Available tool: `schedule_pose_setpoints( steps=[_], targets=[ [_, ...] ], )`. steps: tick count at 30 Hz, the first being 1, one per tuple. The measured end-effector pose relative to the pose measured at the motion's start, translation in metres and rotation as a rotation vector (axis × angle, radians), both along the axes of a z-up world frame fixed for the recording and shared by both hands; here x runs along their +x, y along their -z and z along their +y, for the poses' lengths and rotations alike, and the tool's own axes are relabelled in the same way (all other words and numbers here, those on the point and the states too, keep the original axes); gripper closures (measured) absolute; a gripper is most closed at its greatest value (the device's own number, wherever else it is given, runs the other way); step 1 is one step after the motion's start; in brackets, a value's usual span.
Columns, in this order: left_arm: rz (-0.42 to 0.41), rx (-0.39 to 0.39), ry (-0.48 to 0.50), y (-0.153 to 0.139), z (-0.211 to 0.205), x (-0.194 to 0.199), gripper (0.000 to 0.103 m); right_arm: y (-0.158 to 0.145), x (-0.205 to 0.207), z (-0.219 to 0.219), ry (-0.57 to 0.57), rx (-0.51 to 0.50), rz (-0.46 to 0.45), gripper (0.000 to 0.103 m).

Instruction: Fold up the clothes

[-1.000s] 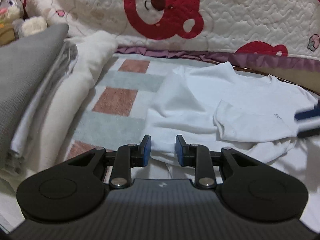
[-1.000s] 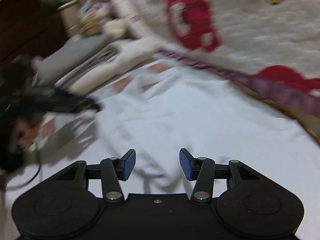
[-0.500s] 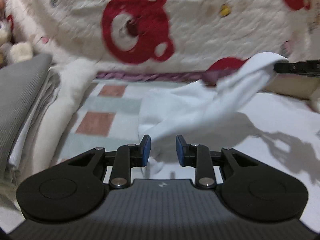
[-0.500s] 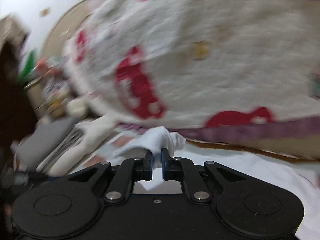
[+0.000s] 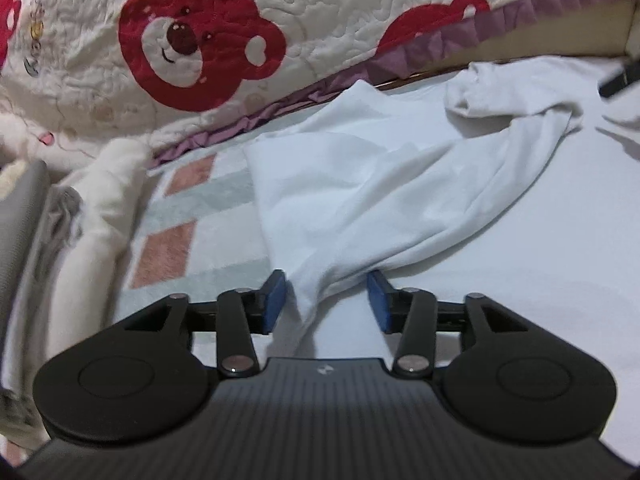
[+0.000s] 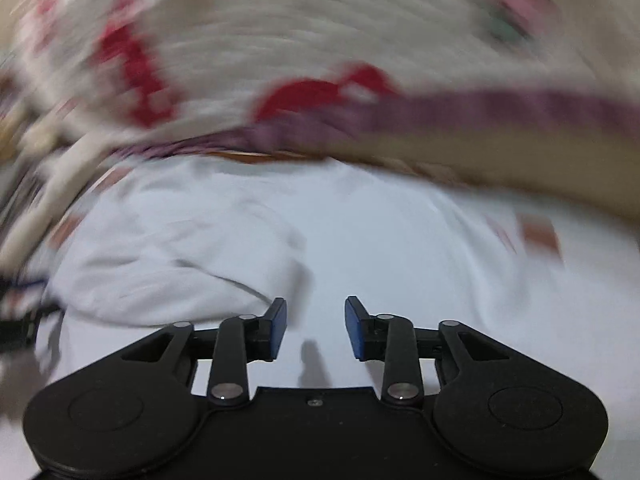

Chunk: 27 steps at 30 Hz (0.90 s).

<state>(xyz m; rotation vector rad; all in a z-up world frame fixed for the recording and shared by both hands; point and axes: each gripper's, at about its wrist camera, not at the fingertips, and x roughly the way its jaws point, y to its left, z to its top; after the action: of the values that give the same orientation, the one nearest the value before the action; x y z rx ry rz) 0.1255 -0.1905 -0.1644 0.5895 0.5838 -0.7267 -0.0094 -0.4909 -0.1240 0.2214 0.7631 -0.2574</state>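
A white long-sleeved garment [image 5: 360,184] lies crumpled on the white bed sheet, one sleeve bunched at the far right. Its near corner hangs down between the blue pads of my left gripper [image 5: 327,302], which stands open around the cloth without pinching it. In the right wrist view, which is blurred by motion, the same white garment [image 6: 176,264] lies to the left. My right gripper [image 6: 316,328] is open over the bare sheet with nothing between its fingers. A dark bit of the right gripper [image 5: 620,76] shows at the far right edge of the left wrist view.
A quilted cream cover with red bears [image 5: 200,52] and a purple frill [image 5: 280,108] rises behind the bed. A stack of folded grey and cream cloth [image 5: 72,232] lies at the left on a checked pink and green blanket [image 5: 180,220].
My right gripper, shut on a raised part of the garment half a second ago, has let go and opened. The cloth dropped to the bed. My left gripper opened wider around the near corner.
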Motion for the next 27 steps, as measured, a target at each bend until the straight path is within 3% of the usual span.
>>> schedule_pose_setpoints(
  steps=[3, 4, 5, 7, 9, 11, 14, 18, 19, 21, 22, 27],
  targets=[
    [0.007, 0.009, -0.018, 0.002, 0.0, 0.005, 0.054, -0.006, 0.031, 0.031, -0.231, -0.128, 0.034, 0.046],
    [0.009, 0.013, -0.038, 0.002, -0.001, 0.008, 0.061, -0.003, 0.04, 0.039, -0.291, -0.166, 0.057, 0.042],
    [0.012, 0.016, -0.058, 0.003, -0.002, 0.012, 0.079, 0.0, 0.05, 0.047, -0.35, -0.204, 0.08, 0.041],
    [0.019, 0.002, -0.07, 0.004, -0.003, 0.016, 0.082, 0.011, 0.069, 0.051, -0.38, -0.234, 0.123, 0.04],
    [0.026, -0.013, -0.079, 0.006, -0.004, 0.02, 0.087, 0.018, 0.083, 0.048, -0.381, -0.199, 0.124, 0.039],
    [0.028, -0.019, -0.087, 0.007, -0.004, 0.023, 0.09, 0.022, 0.096, 0.045, -0.352, -0.181, 0.112, 0.03],
    [0.032, -0.02, -0.098, 0.006, -0.004, 0.023, 0.092, 0.024, 0.107, 0.029, -0.302, -0.064, 0.091, 0.02],
    [0.058, -0.042, -0.112, 0.006, -0.001, 0.026, 0.092, 0.028, 0.122, 0.009, -0.234, 0.091, 0.062, 0.02],
    [0.059, -0.044, -0.113, 0.006, -0.001, 0.027, 0.092, 0.029, 0.126, 0.003, -0.217, 0.13, 0.055, 0.024],
    [0.059, -0.045, -0.113, 0.006, -0.001, 0.027, 0.092, 0.028, 0.128, -0.002, -0.179, 0.156, 0.057, 0.069],
    [0.06, -0.047, -0.112, 0.006, 0.0, 0.027, 0.092, 0.027, 0.129, -0.005, -0.159, 0.17, 0.062, 0.097],
    [0.08, -0.06, -0.15, 0.005, 0.003, 0.032, 0.093, -0.035, 0.072, -0.03, -0.009, 0.203, -0.255, 0.098]
  ],
)
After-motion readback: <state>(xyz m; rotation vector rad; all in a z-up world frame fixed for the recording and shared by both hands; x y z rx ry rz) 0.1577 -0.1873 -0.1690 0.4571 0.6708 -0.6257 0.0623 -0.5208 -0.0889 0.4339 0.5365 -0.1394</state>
